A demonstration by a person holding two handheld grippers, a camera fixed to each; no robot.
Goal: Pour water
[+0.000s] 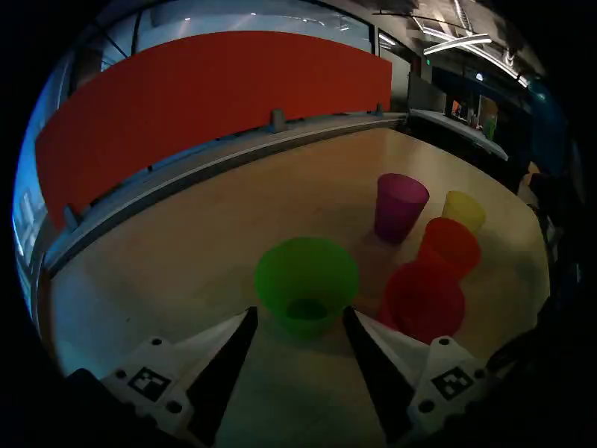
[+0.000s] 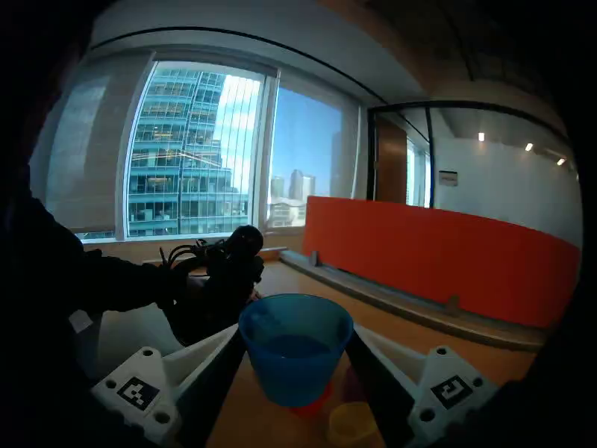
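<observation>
On the wooden table [image 1: 224, 224], a green cup [image 1: 306, 284] stands upright between the fingers of my left gripper [image 1: 300, 310], whose tips press its two sides; a dark patch shows at its bottom. My right gripper [image 2: 295, 330] is shut on a blue cup [image 2: 295, 347] with water in it, held upright above the table. Below the blue cup a red cup [image 2: 310, 407] and a yellow cup [image 2: 351, 424] peek out. The left gripper [image 2: 224, 287], dark and held by a sleeved arm, also appears beyond the blue cup.
Right of the green cup stand a red cup [image 1: 422, 300], an orange cup [image 1: 449, 245], a yellow cup [image 1: 463, 210] and a purple cup [image 1: 401, 205]. An orange partition [image 1: 209, 104] with a grey rail runs along the table's far edge. Windows [image 2: 194, 149] lie behind.
</observation>
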